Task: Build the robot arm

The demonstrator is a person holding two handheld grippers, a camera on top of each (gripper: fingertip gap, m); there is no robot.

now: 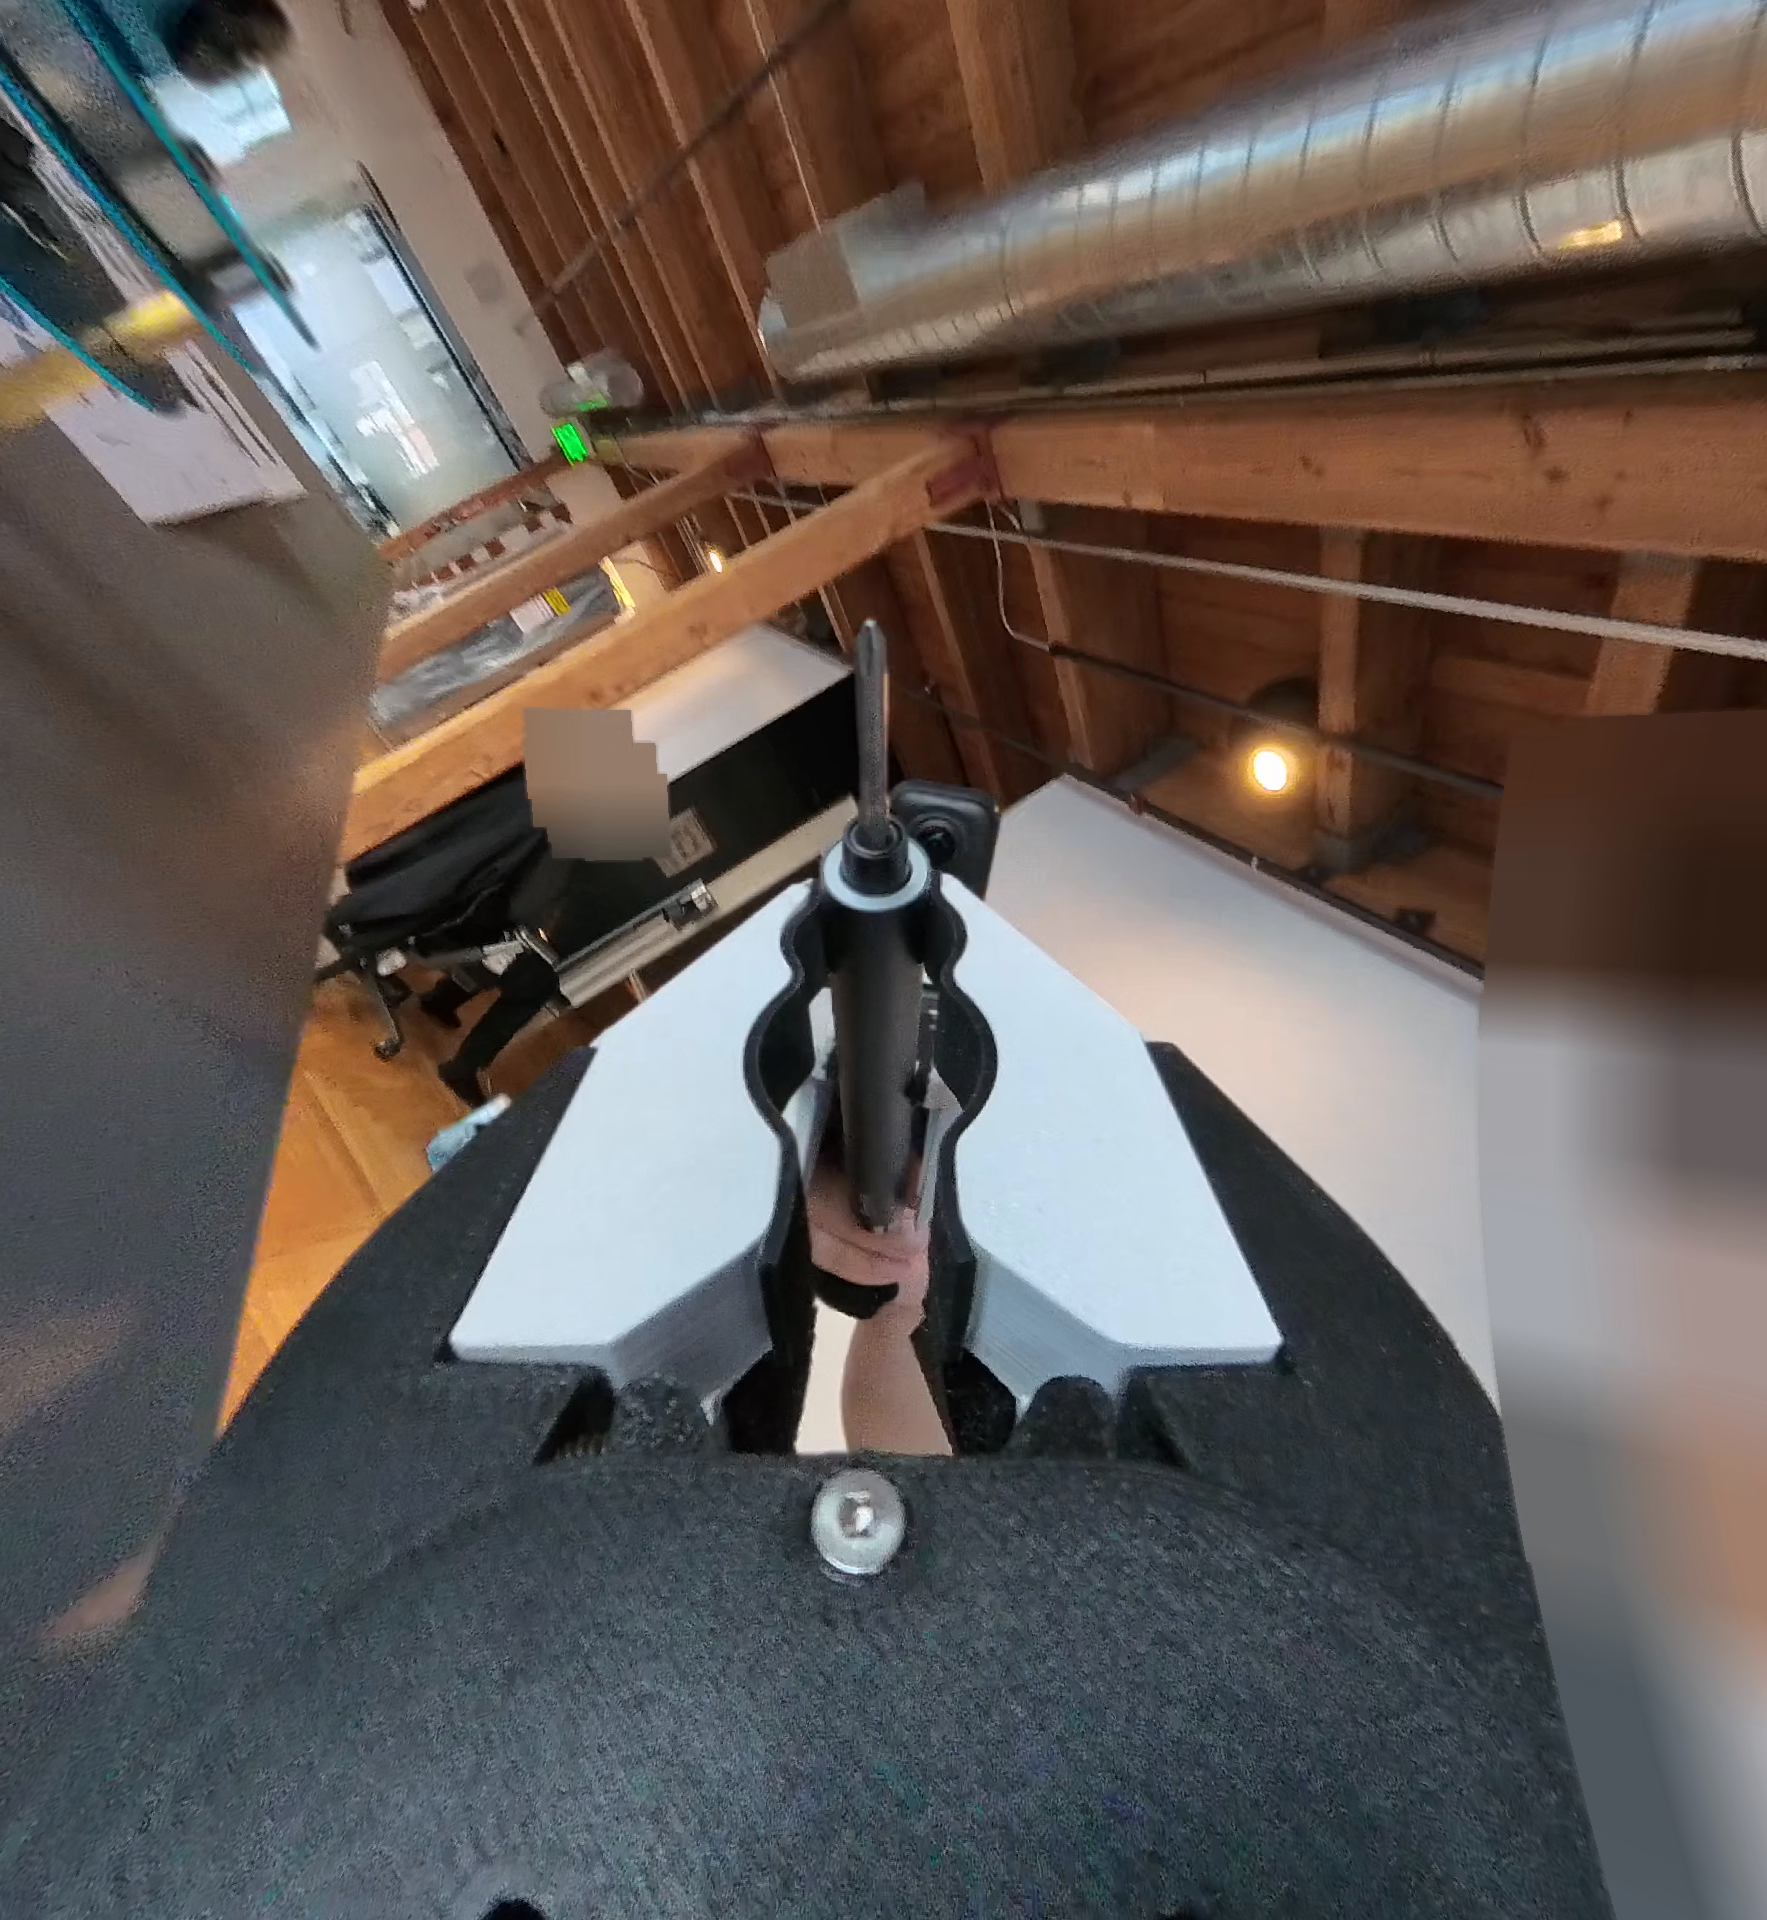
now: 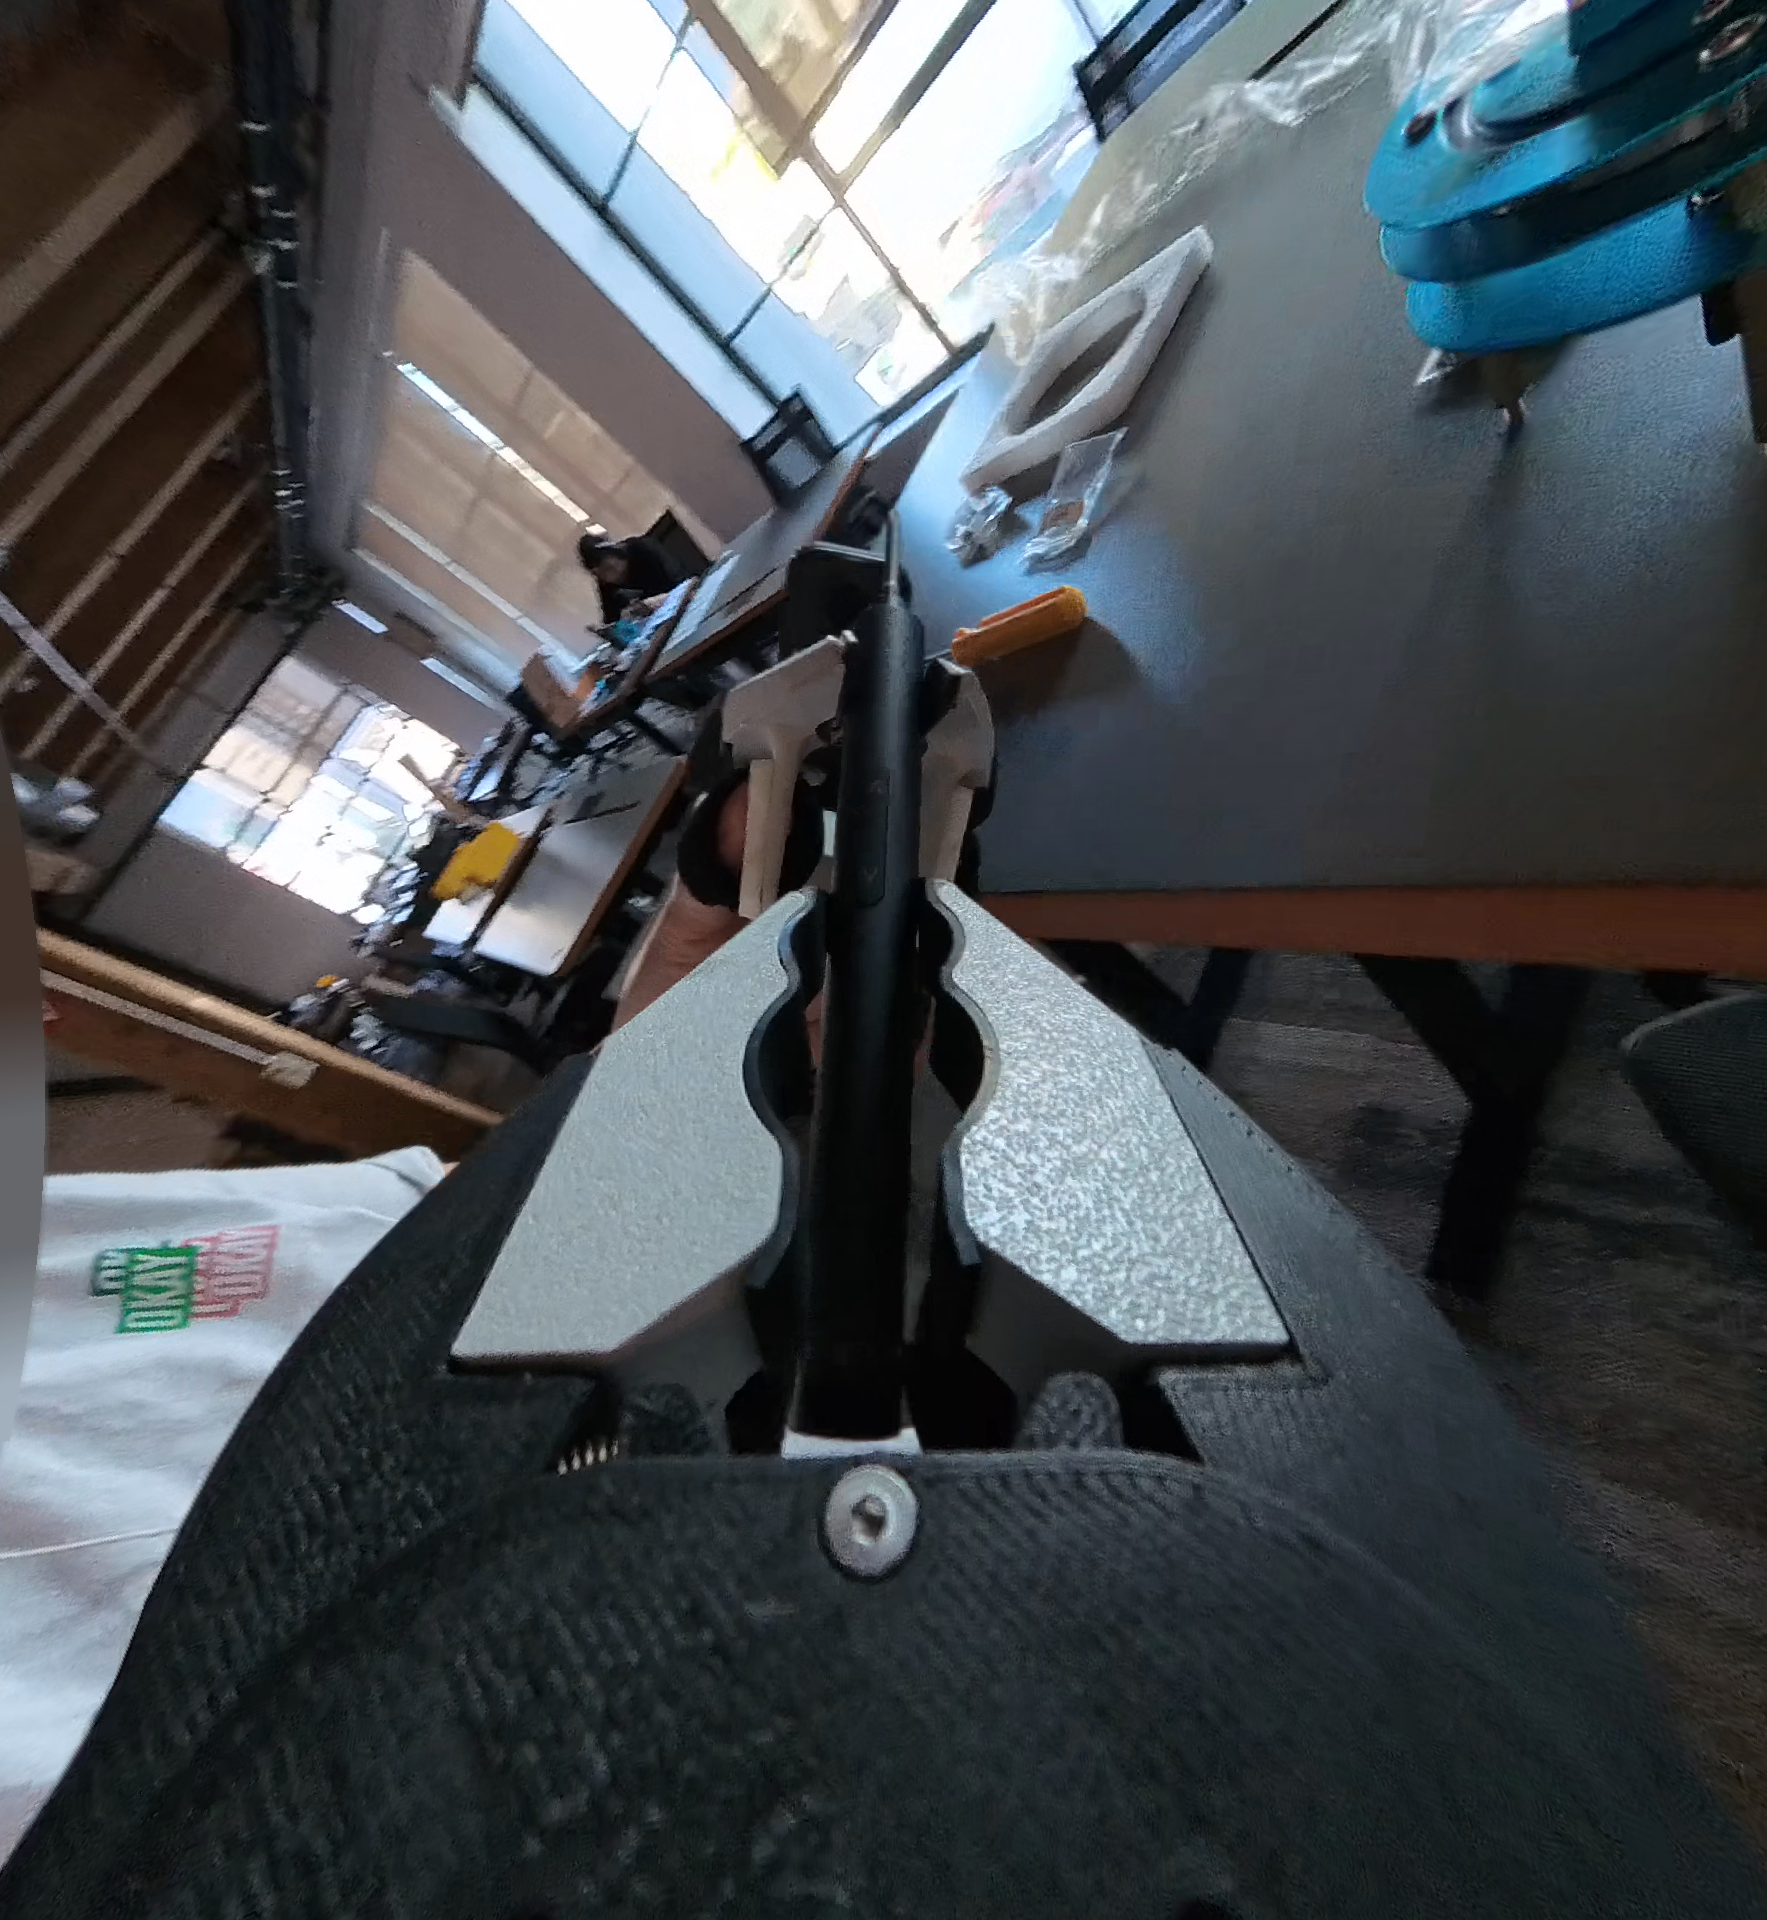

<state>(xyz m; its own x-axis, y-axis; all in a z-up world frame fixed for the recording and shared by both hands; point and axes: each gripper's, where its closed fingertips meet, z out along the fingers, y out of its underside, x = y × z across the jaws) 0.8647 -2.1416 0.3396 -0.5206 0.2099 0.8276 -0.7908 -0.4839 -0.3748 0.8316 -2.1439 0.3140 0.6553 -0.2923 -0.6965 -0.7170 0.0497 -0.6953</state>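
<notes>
Both my grippers, left (image 1: 874, 894) and right (image 2: 874, 914), clench one black screwdriver (image 1: 871, 1039) at frame centre; its bit points upward in the left view.

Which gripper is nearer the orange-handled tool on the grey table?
Left. The left gripper sits beside the orange-handled tool at the edge of the grey table; the right gripper is farther back; both clamp the black pen-shaped screwdriver.

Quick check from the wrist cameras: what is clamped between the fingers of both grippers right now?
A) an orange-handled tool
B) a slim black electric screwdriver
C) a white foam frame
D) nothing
B: the slim black electric screwdriver runs between the left gripper and the right gripper, both shut on its barrel.
</notes>
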